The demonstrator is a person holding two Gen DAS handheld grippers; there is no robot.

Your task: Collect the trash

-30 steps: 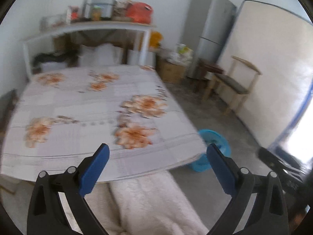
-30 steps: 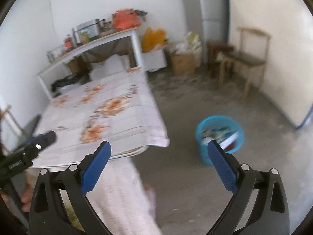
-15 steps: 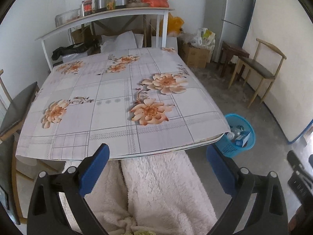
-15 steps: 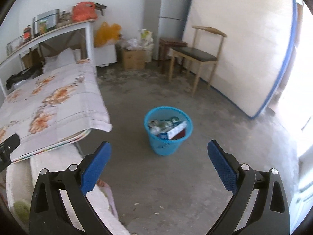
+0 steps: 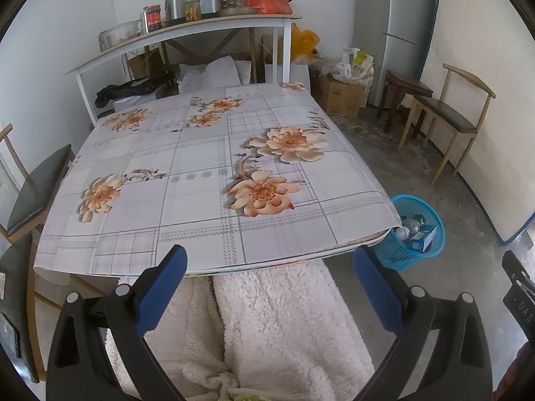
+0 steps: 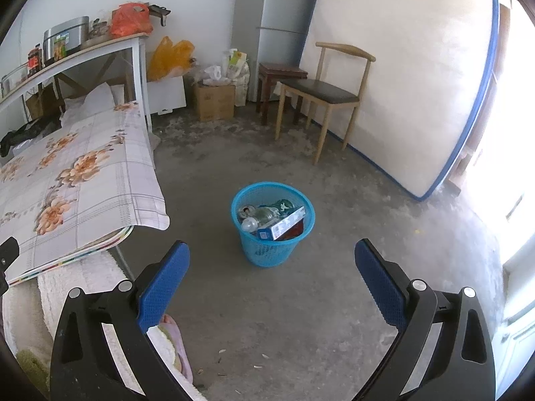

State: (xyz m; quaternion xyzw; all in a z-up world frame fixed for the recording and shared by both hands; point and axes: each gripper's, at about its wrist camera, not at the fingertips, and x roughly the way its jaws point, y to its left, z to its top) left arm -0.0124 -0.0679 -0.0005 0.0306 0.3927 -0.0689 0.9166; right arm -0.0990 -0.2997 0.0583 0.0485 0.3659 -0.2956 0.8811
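A blue plastic waste basket [image 6: 272, 224] stands on the concrete floor, holding a box, a bottle and other trash. It shows partly behind the table corner in the left wrist view as the basket [image 5: 419, 230]. My right gripper [image 6: 272, 274] hangs open above the floor just short of the basket, with nothing between its fingers. My left gripper [image 5: 269, 275] is open and empty at the near edge of the table with the flowered cloth [image 5: 207, 173]. No loose trash lies on the cloth.
A person's legs in fluffy white trousers [image 5: 267, 327] are under the table edge. Wooden chairs [image 6: 326, 95] [image 5: 448, 120] stand by a leaning mattress [image 6: 401, 77]. A shelf with jars and a pot [image 5: 194, 3], boxes, bags and a fridge [image 5: 398, 26] line the back wall.
Both views have pulled back and steadied. The right view swung from the table toward the basket, which now sits centred. Both grippers stayed open.
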